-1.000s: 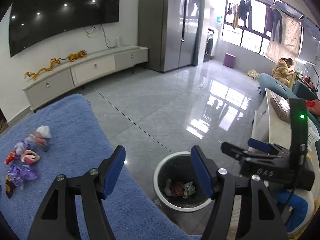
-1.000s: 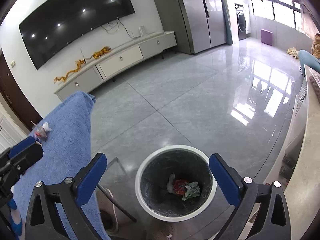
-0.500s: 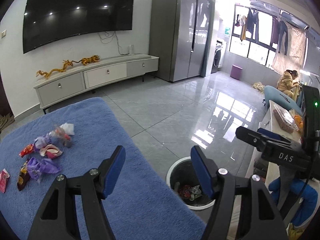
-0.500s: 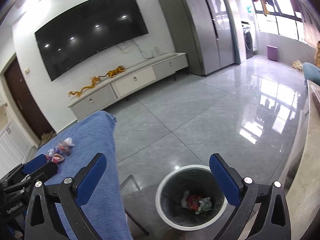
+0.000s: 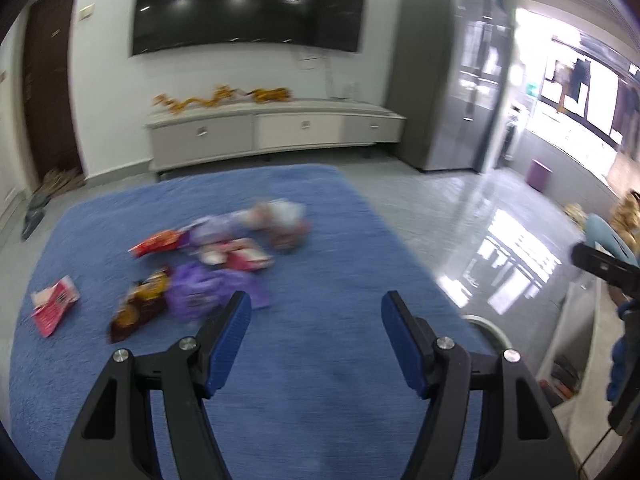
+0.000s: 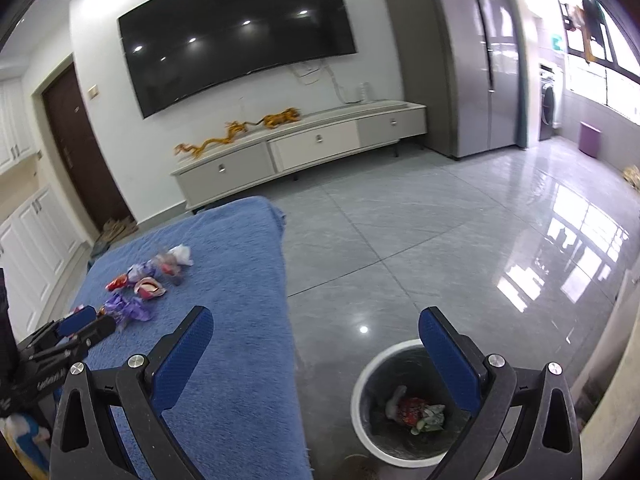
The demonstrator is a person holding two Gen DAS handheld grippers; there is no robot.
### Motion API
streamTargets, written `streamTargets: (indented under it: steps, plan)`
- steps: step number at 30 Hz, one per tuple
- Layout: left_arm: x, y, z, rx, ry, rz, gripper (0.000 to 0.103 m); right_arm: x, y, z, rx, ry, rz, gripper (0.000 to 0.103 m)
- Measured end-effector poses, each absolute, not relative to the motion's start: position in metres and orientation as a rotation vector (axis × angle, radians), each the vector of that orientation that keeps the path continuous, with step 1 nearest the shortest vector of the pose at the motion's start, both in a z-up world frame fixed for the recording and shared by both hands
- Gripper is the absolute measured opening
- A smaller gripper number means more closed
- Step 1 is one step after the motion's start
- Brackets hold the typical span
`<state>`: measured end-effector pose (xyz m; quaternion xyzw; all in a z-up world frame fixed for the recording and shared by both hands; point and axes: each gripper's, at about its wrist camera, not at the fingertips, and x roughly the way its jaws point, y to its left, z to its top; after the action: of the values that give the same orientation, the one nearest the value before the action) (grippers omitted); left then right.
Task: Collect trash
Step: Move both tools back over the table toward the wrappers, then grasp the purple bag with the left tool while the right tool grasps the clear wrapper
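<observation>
Several crumpled snack wrappers [image 5: 216, 256] lie in a loose pile on a blue cloth-covered table [image 5: 320, 248]; they also show in the right wrist view [image 6: 148, 284]. A red and white wrapper [image 5: 54, 304] lies apart at the left. My left gripper [image 5: 316, 340] is open and empty above the cloth, short of the pile. My right gripper [image 6: 316, 354] is open and empty, over the table's right edge. A round bin [image 6: 404, 404] with a black liner stands on the floor and holds some trash [image 6: 416, 412].
Only the bin's rim [image 5: 488, 328] shows in the left wrist view, past the table's right edge. A low white TV cabinet [image 6: 300, 152] stands along the far wall under a large TV [image 6: 236, 32]. A grey fridge [image 6: 472, 56] stands at the right. The floor is glossy grey tile.
Both grippers have swung left from the bin toward the table. The wrapper pile has come to the middle of the left wrist view. Both grippers stay open.
</observation>
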<state>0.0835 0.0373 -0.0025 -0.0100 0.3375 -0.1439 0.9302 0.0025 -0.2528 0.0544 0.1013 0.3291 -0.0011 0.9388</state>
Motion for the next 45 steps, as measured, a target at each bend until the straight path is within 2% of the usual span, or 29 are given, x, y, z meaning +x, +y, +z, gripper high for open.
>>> streamTargets:
  steps: [5, 11, 17, 23, 28, 30, 32, 40, 42, 43, 44, 45]
  plan:
    - [0.115, 0.089, -0.026, -0.075, 0.722, -0.208, 0.065, 0.031, -0.231, 0.038, 0.183, 0.717, 0.057, 0.103]
    - [0.144, 0.100, -0.048, -0.075, 0.754, -0.165, 0.062, 0.066, -0.206, 0.014, 0.166, 0.764, 0.122, 0.103]
    - [0.168, 0.119, -0.071, -0.168, 0.814, -0.171, 0.044, 0.096, -0.187, 0.000, 0.135, 0.793, 0.180, 0.103]
    - [0.169, 0.140, -0.074, -0.285, 0.813, -0.209, 0.041, 0.120, -0.164, -0.011, 0.102, 0.816, 0.244, 0.103]
    - [0.165, 0.143, -0.073, -0.298, 0.798, -0.240, 0.034, 0.138, -0.137, -0.019, 0.092, 0.827, 0.330, 0.102]
    - [0.162, 0.139, -0.069, -0.291, 0.789, -0.249, 0.033, 0.146, -0.129, -0.022, 0.104, 0.830, 0.364, 0.095]
    - [0.161, 0.137, -0.068, -0.280, 0.777, -0.255, 0.032, 0.155, -0.122, -0.024, 0.110, 0.832, 0.392, 0.081]
    - [0.159, 0.135, -0.066, -0.281, 0.762, -0.275, 0.032, 0.195, -0.082, -0.033, 0.103, 0.824, 0.476, 0.055]
    - [0.158, 0.133, -0.064, -0.276, 0.759, -0.275, 0.032, 0.202, -0.077, -0.036, 0.101, 0.826, 0.484, 0.038]
    - [0.158, 0.133, -0.064, -0.273, 0.759, -0.275, 0.032, 0.203, -0.076, -0.037, 0.100, 0.827, 0.487, 0.021]
    - [0.157, 0.133, -0.063, -0.270, 0.757, -0.276, 0.032, 0.203, -0.076, -0.037, 0.100, 0.829, 0.486, 0.008]
    - [0.155, 0.132, -0.061, -0.267, 0.754, -0.277, 0.032, 0.200, -0.079, -0.036, 0.108, 0.826, 0.490, 0.009]
